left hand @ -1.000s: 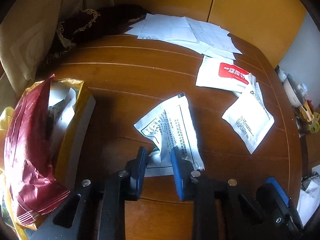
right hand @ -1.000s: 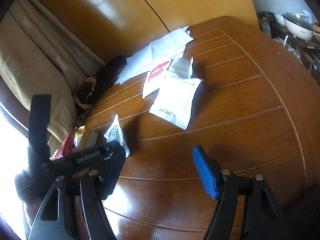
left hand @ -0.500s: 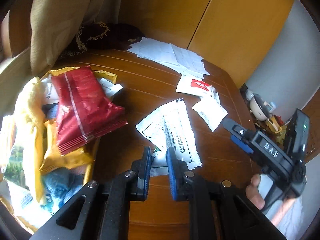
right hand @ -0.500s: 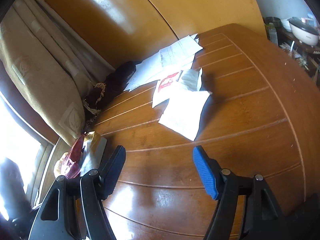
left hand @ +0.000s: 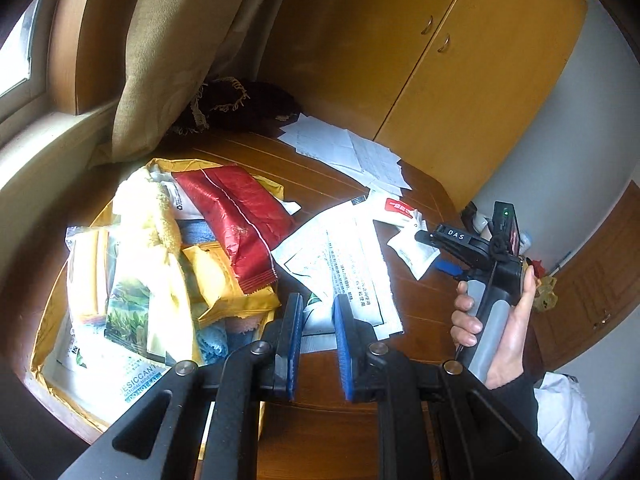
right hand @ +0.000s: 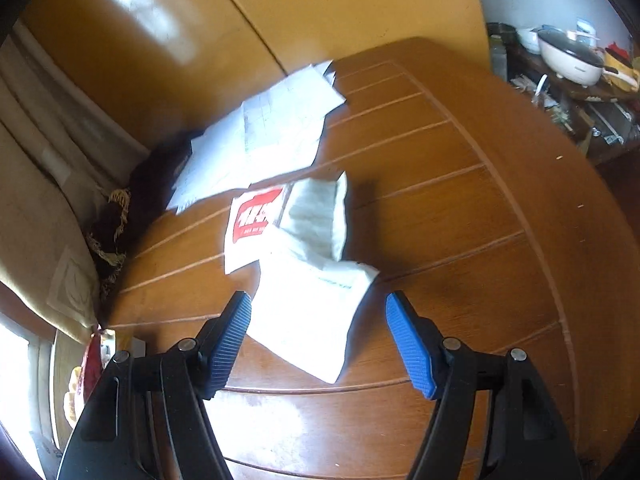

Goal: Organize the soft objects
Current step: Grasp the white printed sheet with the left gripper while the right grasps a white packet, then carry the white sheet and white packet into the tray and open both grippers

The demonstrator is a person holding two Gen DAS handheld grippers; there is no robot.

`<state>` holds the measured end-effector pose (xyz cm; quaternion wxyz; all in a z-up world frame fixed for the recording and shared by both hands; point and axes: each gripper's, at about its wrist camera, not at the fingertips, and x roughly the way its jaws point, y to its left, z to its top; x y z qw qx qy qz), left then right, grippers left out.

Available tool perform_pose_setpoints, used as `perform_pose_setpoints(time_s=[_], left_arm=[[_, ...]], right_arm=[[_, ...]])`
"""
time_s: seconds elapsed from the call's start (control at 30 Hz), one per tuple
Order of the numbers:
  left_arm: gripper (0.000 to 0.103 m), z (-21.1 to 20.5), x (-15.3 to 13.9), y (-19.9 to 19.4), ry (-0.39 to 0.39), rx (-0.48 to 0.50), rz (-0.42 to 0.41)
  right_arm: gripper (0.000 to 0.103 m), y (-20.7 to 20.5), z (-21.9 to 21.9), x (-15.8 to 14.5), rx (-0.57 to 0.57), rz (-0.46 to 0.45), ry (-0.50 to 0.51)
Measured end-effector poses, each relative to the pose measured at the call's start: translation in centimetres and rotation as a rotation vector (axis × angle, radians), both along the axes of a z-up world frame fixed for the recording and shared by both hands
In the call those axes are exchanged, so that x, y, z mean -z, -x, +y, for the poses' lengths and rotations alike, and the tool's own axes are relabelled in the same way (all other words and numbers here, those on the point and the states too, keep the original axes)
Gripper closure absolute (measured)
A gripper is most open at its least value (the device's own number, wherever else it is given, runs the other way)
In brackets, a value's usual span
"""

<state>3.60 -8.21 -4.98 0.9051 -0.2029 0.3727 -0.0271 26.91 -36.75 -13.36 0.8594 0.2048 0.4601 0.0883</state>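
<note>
My left gripper (left hand: 316, 304) is shut on the near edge of a white printed packet (left hand: 344, 256) and holds it slightly off the wooden table (left hand: 320, 184), beside an open box (left hand: 46, 320). The box holds a red packet (left hand: 236, 216), a yellow plush cloth (left hand: 148, 208) and several other sachets. In the right wrist view, my right gripper (right hand: 318, 320) is open above a plain white packet (right hand: 312, 308), with a finger on each side and neither touching it. Behind that packet lie a red-labelled packet (right hand: 252, 224) and a crumpled white pouch (right hand: 316, 216).
Loose paper sheets (right hand: 272, 132) and a dark fringed cloth (right hand: 116, 216) lie at the table's far edge by the curtain (left hand: 168, 60). A yellow cabinet (left hand: 460, 60) stands behind. A hand (left hand: 516, 320) grips the right tool. A side shelf with a cooking pot (right hand: 568, 56) is at the right.
The left jaws closed on the printed packet and lifted it left toward the box, which has swung into full view. The right gripper, still open, advanced over the plain white packet.
</note>
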Motion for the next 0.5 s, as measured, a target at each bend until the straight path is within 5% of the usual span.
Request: perform_pose_setpoints(time_s=[0.07,0.13,0.23,0.37,0.5], left_arm=[[0.088,0.4,0.4,0.0,0.008,-0.003,0.007],[0.088,0.9,0.7,0.1,0.016,-0.006,0.007],[0.088,1.4,1.2,0.5,0.028,-0.018,0.014],[0.088,1.8,1.3,1.4,0.024,-0.035,0.009],[0.088,2.5,1.1,2.9,0.016,-0.069,0.001]], right_arm=[[0.046,-0.3,0.5,0.8,0.005,0.017,-0.003],[0.068,-0.5,1.0,1.3,0.025,0.02,0.012],[0.081,0.1,1.1,1.4,0.03,0.002,0.005],[0.094,2.2,0.8,0.4,0.017,-0.045,-0.036],[0.095,6.1,1.2,-1.4,-0.035,-0.111,-0.066]])
